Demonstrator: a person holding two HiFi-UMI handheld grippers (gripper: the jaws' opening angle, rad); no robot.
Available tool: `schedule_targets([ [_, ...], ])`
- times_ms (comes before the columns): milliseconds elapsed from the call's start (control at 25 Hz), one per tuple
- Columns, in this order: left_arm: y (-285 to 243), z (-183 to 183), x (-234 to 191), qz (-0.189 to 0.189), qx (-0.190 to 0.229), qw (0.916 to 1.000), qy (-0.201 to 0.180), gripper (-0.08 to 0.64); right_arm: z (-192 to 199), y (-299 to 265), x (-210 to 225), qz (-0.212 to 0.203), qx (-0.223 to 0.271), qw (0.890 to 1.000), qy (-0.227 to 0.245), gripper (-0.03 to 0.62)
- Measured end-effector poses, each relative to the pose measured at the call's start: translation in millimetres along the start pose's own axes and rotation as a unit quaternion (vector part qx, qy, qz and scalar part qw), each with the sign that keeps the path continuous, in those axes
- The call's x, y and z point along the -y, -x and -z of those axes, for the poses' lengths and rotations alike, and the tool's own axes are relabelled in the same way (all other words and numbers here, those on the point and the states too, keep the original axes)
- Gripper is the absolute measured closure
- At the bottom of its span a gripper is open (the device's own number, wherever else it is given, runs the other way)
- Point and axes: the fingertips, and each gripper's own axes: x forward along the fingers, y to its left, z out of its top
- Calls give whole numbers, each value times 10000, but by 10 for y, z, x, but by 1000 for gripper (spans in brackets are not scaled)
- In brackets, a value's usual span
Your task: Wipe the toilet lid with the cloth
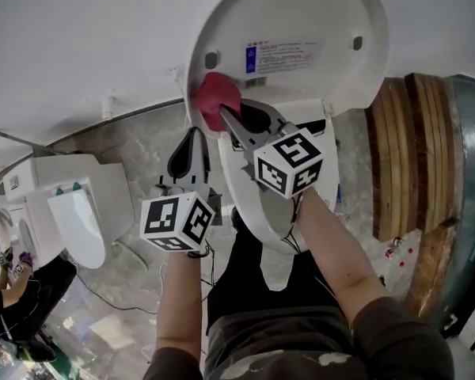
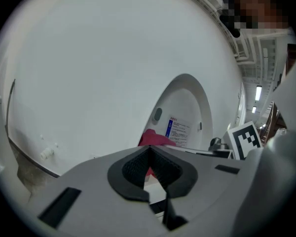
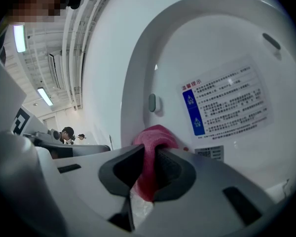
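**Cloth clamped in right gripper, against the raised lid**

The toilet lid (image 1: pixel 309 18) stands raised, its white inner face towards the person. The right gripper (image 1: pixel 225 115) is clenched on a pink cloth (image 1: pixel 214 93). In the right gripper view the fabric runs down between both pads and bunches out past the tips. The bunched end lies against the lid's inner face, low down near its left edge. It sits just left of the printed label (image 1: pixel 282 56) and below a small grey bumper (image 1: pixel 212 59).

The left gripper (image 1: pixel 194 135) has its jaws pressed together with nothing between them. It is just beside the right gripper, on its left, short of the cloth and not touching it. The white seat (image 1: pixel 249 208) lies beneath both tools.
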Motion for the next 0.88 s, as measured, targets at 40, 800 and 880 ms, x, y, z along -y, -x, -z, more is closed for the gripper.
schedule_targets([
  [40,-7,13,-4,21,-24,10000,-21,554,15,-13,34,54,4,10000,-19,543],
  [800,-644,465,1104,515,-401,9979,36,554,-156,1243,1518,1364,380,9885,-533,543],
  [880,-755,516,1277,589,-429,9973,25,554,-174,1403,1692,1483,445,9860,-618,543],
])
